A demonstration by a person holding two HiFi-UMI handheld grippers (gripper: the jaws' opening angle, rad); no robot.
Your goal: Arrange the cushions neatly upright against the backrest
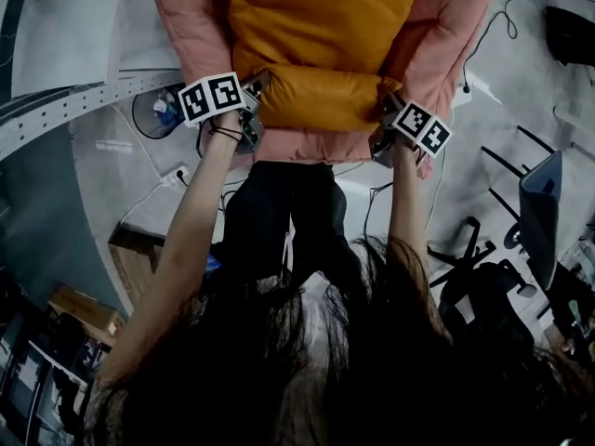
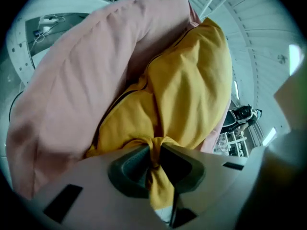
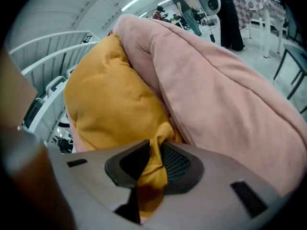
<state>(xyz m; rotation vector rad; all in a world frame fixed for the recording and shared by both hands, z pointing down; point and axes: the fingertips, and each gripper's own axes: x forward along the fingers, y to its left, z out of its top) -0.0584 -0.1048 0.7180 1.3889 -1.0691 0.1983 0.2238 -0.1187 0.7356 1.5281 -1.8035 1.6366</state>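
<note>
Against pink cushion (image 1: 186, 17), yellow cushion (image 1: 321, 26) spans left-right.

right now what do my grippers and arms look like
The left gripper and right gripper share one build: pale grey plastic bodies with dark slots, dark rubbery pads, the right one's cross-hatched. Each carries a white cube printed with black square markers. Both arms are bare, no sleeves; a thin dark band circles the left wrist.

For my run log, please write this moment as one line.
left tool: shut on yellow cushion corner | right tool: shut on yellow cushion corner | pink cushion: touching yellow cushion, curved round it
</note>
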